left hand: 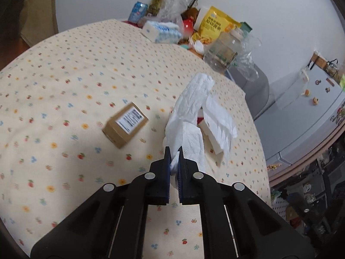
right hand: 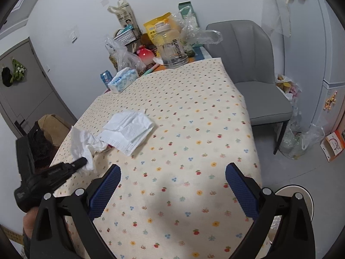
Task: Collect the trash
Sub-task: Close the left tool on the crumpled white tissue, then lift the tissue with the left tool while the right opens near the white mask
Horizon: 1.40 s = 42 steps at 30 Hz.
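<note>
My left gripper (left hand: 174,153) is shut on a crumpled white tissue (left hand: 189,116) and holds it up above the floral tablecloth (left hand: 64,75). In the right wrist view the same gripper (right hand: 83,161) and tissue (right hand: 83,142) are at the table's left edge. A flat white folded paper (right hand: 127,129) lies on the cloth just beyond; it also shows behind the tissue in the left wrist view (left hand: 217,129). A small brown cardboard box with a label (left hand: 125,127) lies to the left of the tissue. My right gripper (right hand: 172,185) is open and empty above the near part of the table.
The far end of the table holds a tissue pack (right hand: 123,79), a clear jug (right hand: 172,49), a yellow bag (right hand: 155,28), a can (right hand: 106,78) and plastic bags. A grey chair (right hand: 254,69) stands at the right. Bags of rubbish (right hand: 297,138) lie on the floor.
</note>
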Available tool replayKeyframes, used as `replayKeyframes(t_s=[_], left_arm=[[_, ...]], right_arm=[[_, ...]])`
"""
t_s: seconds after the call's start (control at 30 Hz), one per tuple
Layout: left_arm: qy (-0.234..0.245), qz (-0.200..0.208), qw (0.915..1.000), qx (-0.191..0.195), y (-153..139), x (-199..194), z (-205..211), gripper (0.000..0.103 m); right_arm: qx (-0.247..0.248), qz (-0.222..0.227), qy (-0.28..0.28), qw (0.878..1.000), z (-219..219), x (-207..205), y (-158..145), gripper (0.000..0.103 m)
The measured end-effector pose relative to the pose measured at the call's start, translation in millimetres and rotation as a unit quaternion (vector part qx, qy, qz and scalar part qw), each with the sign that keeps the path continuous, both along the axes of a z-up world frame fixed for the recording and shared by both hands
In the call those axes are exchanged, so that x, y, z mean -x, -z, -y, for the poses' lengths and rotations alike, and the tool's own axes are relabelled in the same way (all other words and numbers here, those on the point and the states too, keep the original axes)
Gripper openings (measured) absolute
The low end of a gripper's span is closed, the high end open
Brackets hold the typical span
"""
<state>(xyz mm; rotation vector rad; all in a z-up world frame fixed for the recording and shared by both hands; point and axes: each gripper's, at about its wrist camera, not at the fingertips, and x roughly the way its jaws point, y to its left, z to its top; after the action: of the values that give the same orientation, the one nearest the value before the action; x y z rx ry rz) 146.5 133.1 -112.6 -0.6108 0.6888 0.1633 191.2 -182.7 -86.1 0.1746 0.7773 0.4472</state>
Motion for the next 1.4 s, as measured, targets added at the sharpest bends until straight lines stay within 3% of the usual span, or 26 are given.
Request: replayKeyframes(t_s=[0.43,0.93,0.97,1.03,1.07,1.2,1.4], left_arm=[[-0.051,0.026,0.9983,0.014,-8,36,-54,0.006],[-0.082,0.018,0.9958,0.038,14,57,-91,0.006],[-0.082,0.019,0.9957,0.038,15,57,-92,0.006],[-0.082,0.018,0.9957,0.039,16,58,-93,0.006],[-0.082,0.018,0.9957,0.040,16,56,-93,0.006],[-0.080,0.022,0.9958,0.038,14,56,-90,0.006],[-0.066,0.025,0.9967,0.040,10,52,-76,0.006]], right_arm=[[0.032,0.012,-0.059,0.998,-68,-3,-6,0.090],[0.144,0.022,-0.099,0.984,-160,-39,23,0.085],[0.149,0.026,-0.098,0.984,-163,-43,24,0.079],[0.158,0.028,-0.094,0.983,-165,-48,27,0.037],[0.163,0.020,-0.092,0.982,-164,-50,28,0.000],[0.144,0.044,-0.072,0.986,-148,-41,12,0.001],[0.109,0.035,-0.042,0.993,-109,-30,-2,0.001]])
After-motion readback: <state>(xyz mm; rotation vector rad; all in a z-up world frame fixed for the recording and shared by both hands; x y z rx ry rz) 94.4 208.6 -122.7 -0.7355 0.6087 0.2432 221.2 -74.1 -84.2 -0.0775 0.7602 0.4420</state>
